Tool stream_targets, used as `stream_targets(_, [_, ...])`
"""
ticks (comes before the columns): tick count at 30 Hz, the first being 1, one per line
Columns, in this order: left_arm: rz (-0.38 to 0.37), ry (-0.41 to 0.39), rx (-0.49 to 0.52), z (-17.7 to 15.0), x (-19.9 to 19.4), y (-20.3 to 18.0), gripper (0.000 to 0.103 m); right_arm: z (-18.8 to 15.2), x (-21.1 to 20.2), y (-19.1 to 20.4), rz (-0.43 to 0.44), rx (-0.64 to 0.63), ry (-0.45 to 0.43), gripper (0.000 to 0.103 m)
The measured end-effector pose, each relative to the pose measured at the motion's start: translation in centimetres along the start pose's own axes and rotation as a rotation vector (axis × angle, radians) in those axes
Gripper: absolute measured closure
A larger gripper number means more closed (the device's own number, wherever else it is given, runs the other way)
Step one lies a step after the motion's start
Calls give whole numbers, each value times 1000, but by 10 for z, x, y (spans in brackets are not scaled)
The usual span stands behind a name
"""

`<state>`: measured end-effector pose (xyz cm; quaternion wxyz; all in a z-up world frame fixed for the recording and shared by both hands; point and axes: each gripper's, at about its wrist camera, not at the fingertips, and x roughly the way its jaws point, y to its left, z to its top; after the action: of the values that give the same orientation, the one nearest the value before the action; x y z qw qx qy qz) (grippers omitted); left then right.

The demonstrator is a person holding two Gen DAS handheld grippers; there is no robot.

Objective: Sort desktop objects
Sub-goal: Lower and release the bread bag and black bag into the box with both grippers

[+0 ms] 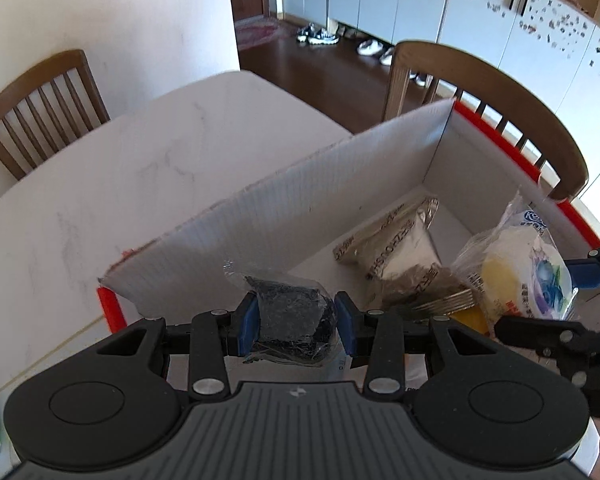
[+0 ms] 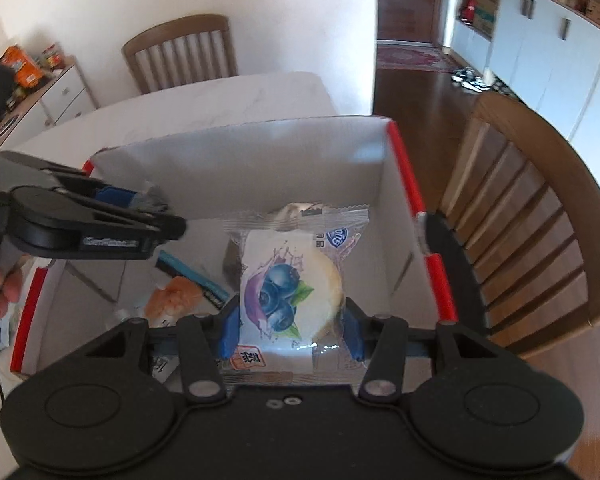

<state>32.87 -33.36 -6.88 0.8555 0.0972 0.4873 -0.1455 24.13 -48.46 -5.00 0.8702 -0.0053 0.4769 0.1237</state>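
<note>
A dark snack in clear wrap (image 1: pixel 290 312) is gripped by the left gripper (image 1: pixel 296 320) over the white cardboard box w/ red edges (image 1: pixel 384 164), ready to be dropped in. A blueberry cake packet (image 2: pixel 290 292), at 3 o'clock from it, is clamped by the right gripper (image 2: pixel 292 326).

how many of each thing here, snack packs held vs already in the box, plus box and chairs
Snack packs held in a claw: 2 (dark pack, blueberry cake pack)
Packs clearly lying in the box: 3 (beige pack, orange pack, blue-edged pack)
Cardboard box: 1
Wooden chairs: 2 ()
Total: 8
</note>
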Motion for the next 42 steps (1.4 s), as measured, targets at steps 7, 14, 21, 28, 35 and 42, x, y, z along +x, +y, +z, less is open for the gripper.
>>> stream_targets(7, [29,69,35,-4,12,-7,64,-3,12,8,23,-89,48,54])
stream_targets(14, [19,86,19,-10,17,-4,63,0,18,9,44,-113,59,54])
stream_targets(21, [10,76,13,-12,14,-5,63,4,20,8,47,-100,61,52])
stream_targets(28, [14,48,67,-15,7,-14,37,5,21,6,43,-92,61,50])
stream_targets(35, [21,32,89,-18,-1,-17,31,6,15,4,43,-95,40,38])
stream_targets(42, [4,9,51,-19,-14,-13,31,9,1,3,42,-100,3,31])
